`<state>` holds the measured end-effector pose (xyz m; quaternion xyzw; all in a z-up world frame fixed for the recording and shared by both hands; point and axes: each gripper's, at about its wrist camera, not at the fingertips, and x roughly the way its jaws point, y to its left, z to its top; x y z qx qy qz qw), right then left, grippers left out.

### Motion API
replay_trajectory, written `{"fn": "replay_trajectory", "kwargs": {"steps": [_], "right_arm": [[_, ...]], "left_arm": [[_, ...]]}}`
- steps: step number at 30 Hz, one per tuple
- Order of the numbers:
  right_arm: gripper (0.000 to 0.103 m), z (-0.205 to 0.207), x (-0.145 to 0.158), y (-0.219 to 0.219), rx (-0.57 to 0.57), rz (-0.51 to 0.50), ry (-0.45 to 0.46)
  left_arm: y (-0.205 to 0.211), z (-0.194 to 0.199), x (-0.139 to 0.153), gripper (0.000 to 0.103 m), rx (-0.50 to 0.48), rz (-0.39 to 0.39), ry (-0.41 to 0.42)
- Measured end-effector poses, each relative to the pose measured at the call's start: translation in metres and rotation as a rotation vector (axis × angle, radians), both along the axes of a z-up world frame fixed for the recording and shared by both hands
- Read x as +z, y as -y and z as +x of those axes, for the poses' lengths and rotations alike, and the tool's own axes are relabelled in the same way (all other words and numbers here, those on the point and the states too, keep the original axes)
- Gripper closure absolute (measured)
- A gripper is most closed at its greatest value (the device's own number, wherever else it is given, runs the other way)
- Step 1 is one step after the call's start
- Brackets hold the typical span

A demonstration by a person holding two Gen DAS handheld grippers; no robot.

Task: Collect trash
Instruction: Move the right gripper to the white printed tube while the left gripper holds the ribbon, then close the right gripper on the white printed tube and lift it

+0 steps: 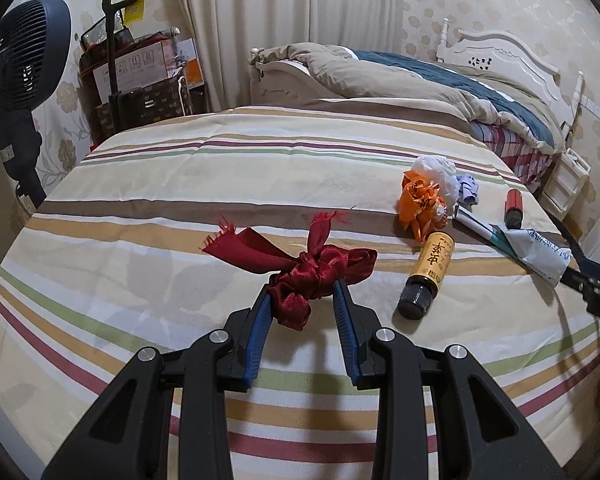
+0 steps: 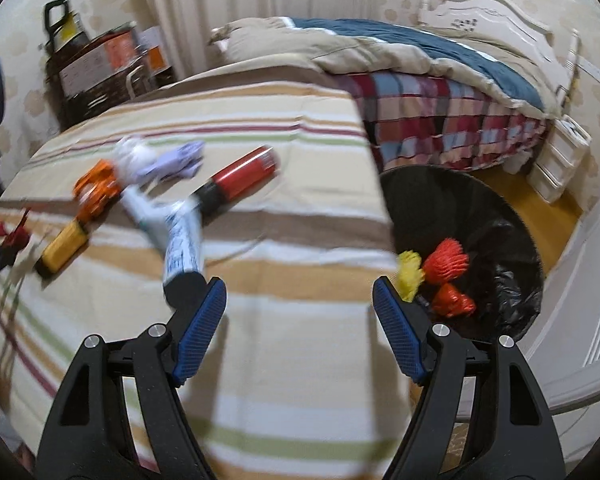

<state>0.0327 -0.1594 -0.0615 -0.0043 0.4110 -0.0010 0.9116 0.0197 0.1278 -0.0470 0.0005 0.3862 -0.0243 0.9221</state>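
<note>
Already the left gripper (image 1: 302, 294) has its fingers closed on the knotted red ribbon (image 1: 316, 276) lying on the striped bed (image 1: 180, 168). Soft, light and slippery, it is best held at the bunched knot. The right gripper (image 2: 300, 308) is open and empty beside the black bin (image 2: 460, 200).

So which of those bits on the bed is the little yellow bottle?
Start at the striped bedspread and find the pile of litter towards its right side. The yellow bottle lies on its side just below the orange crumpled wrapper. It alone has a black cap and dark characters down a yellow label.
</note>
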Motion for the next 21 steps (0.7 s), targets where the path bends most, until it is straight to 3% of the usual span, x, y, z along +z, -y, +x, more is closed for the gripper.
{"fn": "replay_trajectory", "kwargs": {"steps": [12, 21], "right_arm": [[0.030, -0.013, 0.022, -0.027, 0.051, -0.015, 0.069], [0.048, 0.019, 0.010, -0.053, 0.108, -0.008, 0.022]], "left_arm": [[-0.005, -0.003, 0.003, 0.070, 0.034, 0.008, 0.020], [0.006, -0.005, 0.003, 0.070, 0.008, 0.006, 0.025]]}}
